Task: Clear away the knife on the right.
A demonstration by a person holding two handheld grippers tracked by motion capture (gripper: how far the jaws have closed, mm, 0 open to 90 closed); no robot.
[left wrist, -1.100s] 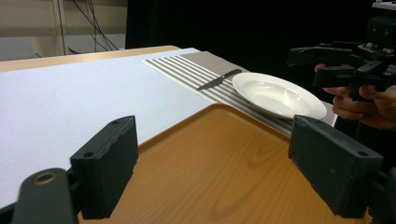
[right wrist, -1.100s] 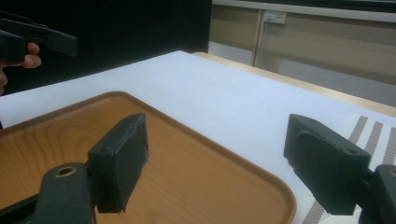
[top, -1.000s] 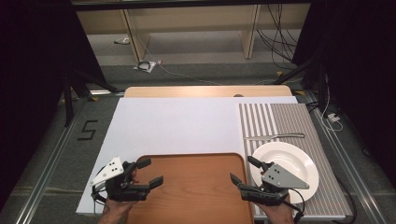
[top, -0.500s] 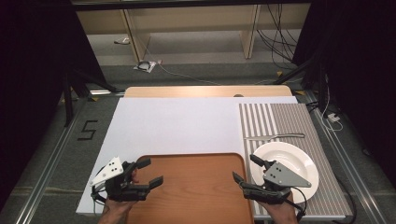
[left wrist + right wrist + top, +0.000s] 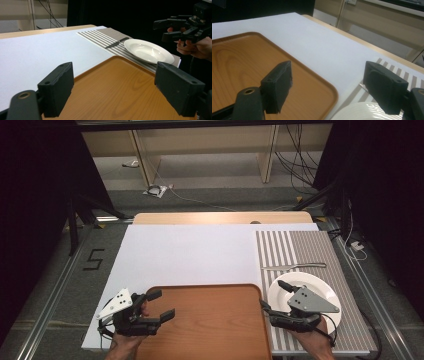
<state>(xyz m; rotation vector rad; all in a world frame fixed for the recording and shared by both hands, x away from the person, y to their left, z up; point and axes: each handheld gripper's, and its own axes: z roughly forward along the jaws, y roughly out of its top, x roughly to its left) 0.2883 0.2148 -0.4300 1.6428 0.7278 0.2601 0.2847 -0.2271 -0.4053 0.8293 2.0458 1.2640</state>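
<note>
A bare wooden tray (image 5: 210, 320) lies at the table's near edge, on a white sheet (image 5: 190, 255). My left gripper (image 5: 162, 303) hovers open over the tray's left rim; its jaws stand wide apart above the tray (image 5: 112, 82) with nothing between them. My right gripper (image 5: 273, 295) is open too, over the gap between the tray's right rim and a white plate (image 5: 320, 290). In the right gripper view, my right gripper (image 5: 332, 87) frames the tray's corner (image 5: 249, 62) and the plate's rim (image 5: 359, 112). A knife (image 5: 295, 266) lies beyond the plate.
The plate and knife rest on a striped placemat (image 5: 310, 245) at the right. From the left gripper view, the plate (image 5: 147, 51), the knife (image 5: 116, 43) and the other gripper (image 5: 172, 27) show to the right. A wooden table edge (image 5: 220, 217) runs along the back.
My right gripper has drifted slightly right and forward, toward the plate. The left gripper has stayed where it was.
</note>
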